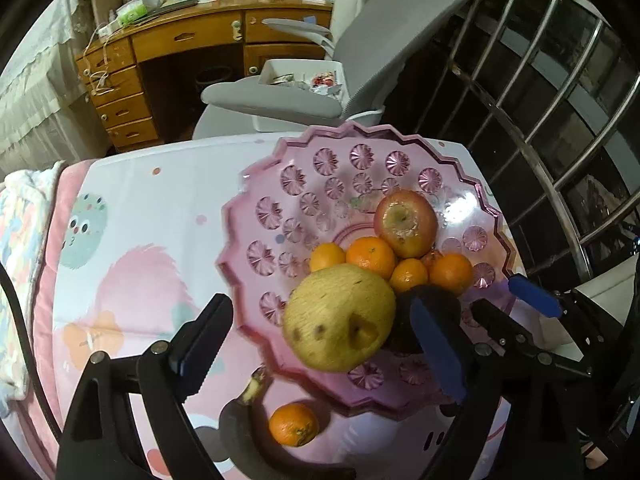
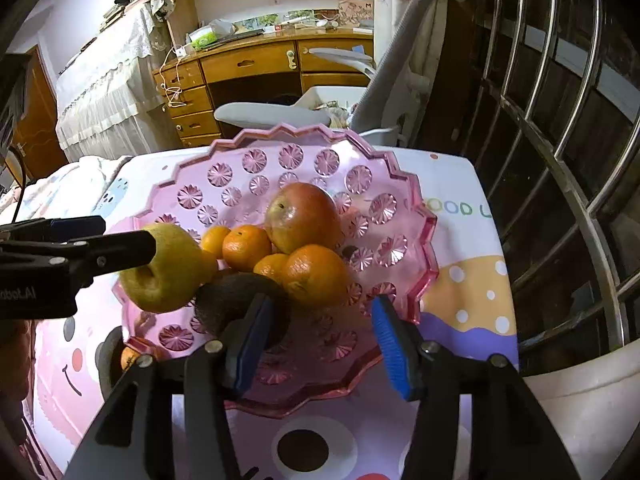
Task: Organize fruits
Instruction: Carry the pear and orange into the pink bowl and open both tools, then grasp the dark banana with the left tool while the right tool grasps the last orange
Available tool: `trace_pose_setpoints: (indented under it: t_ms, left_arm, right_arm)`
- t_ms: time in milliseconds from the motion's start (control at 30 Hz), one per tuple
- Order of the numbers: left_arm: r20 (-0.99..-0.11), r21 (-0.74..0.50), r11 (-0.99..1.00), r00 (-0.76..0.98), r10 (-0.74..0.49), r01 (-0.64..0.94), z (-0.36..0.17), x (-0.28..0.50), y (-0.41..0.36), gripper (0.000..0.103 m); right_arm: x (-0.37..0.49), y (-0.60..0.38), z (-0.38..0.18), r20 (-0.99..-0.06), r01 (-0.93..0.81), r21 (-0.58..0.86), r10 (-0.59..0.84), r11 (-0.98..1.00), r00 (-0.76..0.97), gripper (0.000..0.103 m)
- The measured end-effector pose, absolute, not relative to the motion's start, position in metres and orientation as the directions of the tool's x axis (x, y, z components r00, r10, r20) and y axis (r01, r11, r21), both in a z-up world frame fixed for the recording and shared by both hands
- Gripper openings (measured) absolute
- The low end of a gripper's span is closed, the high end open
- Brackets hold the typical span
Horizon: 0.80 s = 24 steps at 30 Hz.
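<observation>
Both tongs are wide apart — left (image 1: 320, 336), right (image 2: 320, 344) — over the pink bowl (image 2: 404, 184), beside pear (image 1: 340, 316) and avocado (image 2: 228, 300).

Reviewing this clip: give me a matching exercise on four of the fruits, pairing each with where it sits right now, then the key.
Column A
1. red apple
2. yellow pear
3. lone orange
4. dark avocado

Column B
a. on the tablecloth, outside the pink bowl, beside a dark banana
b. at the bowl's near side, next to the right gripper
c. behind the heap of oranges in the bowl
d. at the bowl's left edge, by a finger of the left gripper

Pairs: 1-c, 2-d, 3-a, 4-b
</observation>
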<state>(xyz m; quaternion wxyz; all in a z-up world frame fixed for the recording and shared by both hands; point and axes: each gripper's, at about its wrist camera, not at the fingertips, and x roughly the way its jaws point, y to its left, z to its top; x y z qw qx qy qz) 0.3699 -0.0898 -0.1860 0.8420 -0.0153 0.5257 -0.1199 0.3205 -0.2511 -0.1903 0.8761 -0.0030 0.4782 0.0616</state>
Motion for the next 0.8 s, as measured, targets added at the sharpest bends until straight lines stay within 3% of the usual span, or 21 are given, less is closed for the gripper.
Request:
trace_pose_setpoints:
  t_ms: [400,800]
  left_arm:
    - [-0.895,-0.154,0.988,0.421,-0.146,0.016,-0.186,0.343,-0.018,0.090]
    - [-0.951,-0.180,0.980,0.271,-0.150,-0.088,-0.232,0.301,0.012,0.090]
  right_arm:
    - [0.298,-0.213,-0.172,-0.812,-0.215,0.069,0.180,0.974,0.555,0.054]
    - [0.250,-0.182,-0.173,-0.780,-0.282,0.135,0.277,0.950,0.561,0.054]
